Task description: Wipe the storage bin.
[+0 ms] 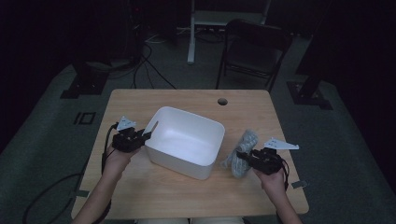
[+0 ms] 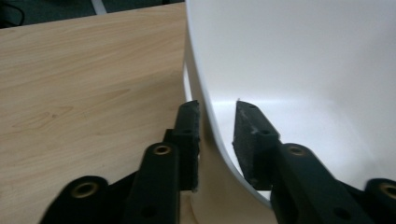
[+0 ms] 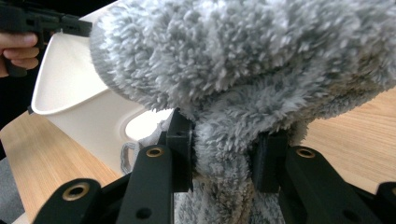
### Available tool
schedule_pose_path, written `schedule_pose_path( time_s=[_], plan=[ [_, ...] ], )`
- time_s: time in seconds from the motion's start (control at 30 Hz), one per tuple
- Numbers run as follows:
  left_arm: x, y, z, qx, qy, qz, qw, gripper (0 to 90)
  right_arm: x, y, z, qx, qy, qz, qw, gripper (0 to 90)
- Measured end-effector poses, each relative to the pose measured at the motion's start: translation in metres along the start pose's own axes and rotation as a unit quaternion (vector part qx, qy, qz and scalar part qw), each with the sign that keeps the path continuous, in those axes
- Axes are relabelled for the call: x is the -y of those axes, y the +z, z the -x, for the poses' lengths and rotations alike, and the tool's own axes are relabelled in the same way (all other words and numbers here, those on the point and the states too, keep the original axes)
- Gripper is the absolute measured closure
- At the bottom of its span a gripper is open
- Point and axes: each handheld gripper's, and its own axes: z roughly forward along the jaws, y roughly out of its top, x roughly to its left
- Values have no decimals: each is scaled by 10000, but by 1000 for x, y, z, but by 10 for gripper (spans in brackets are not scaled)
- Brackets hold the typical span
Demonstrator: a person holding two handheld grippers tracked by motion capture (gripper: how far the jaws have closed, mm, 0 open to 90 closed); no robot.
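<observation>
High view, item one: white tub (image 1: 187,140) mid-table (image 1: 140,100); your left gripper (image 1: 145,136) straddles its left rim, jaws slack, a gap showing beside the wall. Item two: grey fluffy cloth (image 1: 243,151) right of the tub, pinched in your right gripper (image 1: 241,156). Step judged: steadying the tub. Next: lift the cloth over the rim, then release.

No text, label, brand, number or sign can be read anywhere in these views.
</observation>
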Motion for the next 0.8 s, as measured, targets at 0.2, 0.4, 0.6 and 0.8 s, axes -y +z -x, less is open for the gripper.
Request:
schedule_pose_path(
  time_s=[0.2,0.4,0.6,0.8],
  plan=[
    [5,-4,6,-118,-62,61,9999,671,-5,-2,-3,-38,-36,85,10000,659],
    [8,-5,9,-352,-143,240,9990,749,-14,2,-5,-6,-101,96,9999,662],
    [10,-3,10,-431,-369,376,9977,782,-33,7,-7,43,-266,246,9993,668],
    [10,0,13,-558,-263,433,9972,787,-50,19,-3,-29,-123,603,9981,668]
  ],
)
